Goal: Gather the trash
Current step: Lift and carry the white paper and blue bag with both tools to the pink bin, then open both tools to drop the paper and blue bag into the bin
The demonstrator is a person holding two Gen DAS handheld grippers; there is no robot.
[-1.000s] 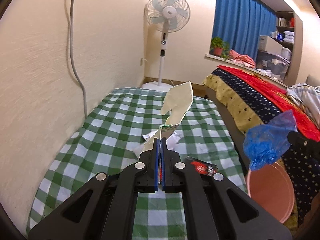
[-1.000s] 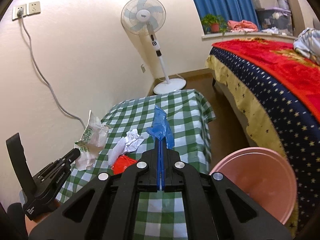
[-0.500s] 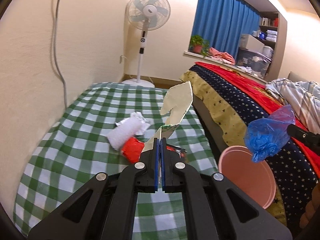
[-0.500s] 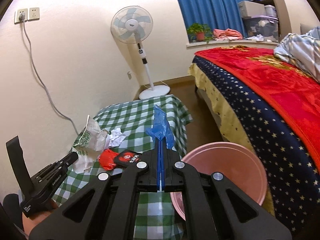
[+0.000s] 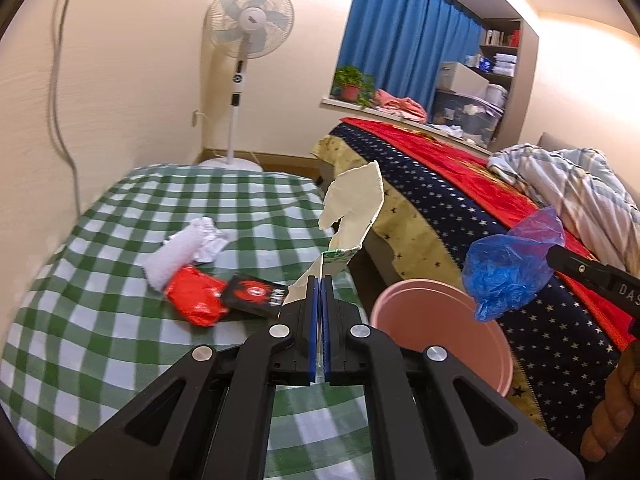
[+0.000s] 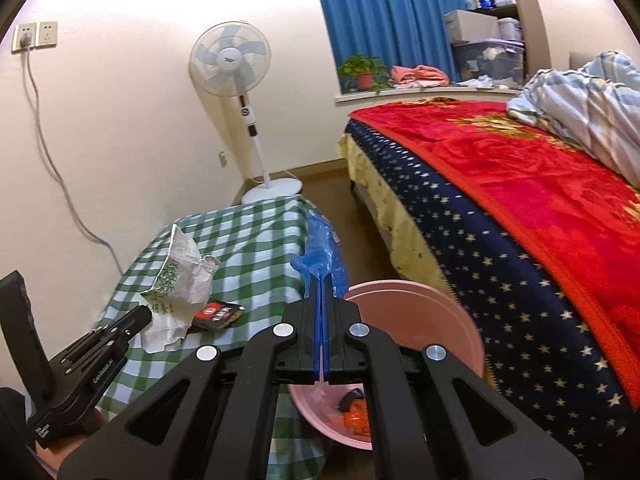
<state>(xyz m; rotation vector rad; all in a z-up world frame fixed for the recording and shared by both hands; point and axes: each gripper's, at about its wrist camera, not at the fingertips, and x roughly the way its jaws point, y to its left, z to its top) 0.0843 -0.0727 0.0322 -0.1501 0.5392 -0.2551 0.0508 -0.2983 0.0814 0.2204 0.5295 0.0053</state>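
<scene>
Nearest in, the left tool is clamped flat on a torn cream paper packet with green print, which stands up toward twelve o'clock from the closed tips. The right tool is likewise closed tight, pinching one crumpled blue plastic bag; in the left view that bag hangs at three o'clock, just above the far rim of the round pink plastic bin.

One bin, then, standing on the floor in the narrow lane between the green-and-white checked surface and the bed with the star-patterned navy cover and red blanket. The bin's rim lies just beside the surface's right edge, and orange scraps show at its bottom in the right view.

Left on the surface, at ten to eleven o'clock of the left tool: one red wrapper, one black flat pack with a red emblem touching it, one white fluffy wad and one crumpled white paper ball, these two side by side. Four loose pieces, clustered mid-surface; the far half of the cloth is bare up to its rounded far edge.

Beyond that edge, one white pedestal fan stands on the floor at twelve o'clock against the wall, and open wooden floor runs between surface and bed toward the blue curtain.
</scene>
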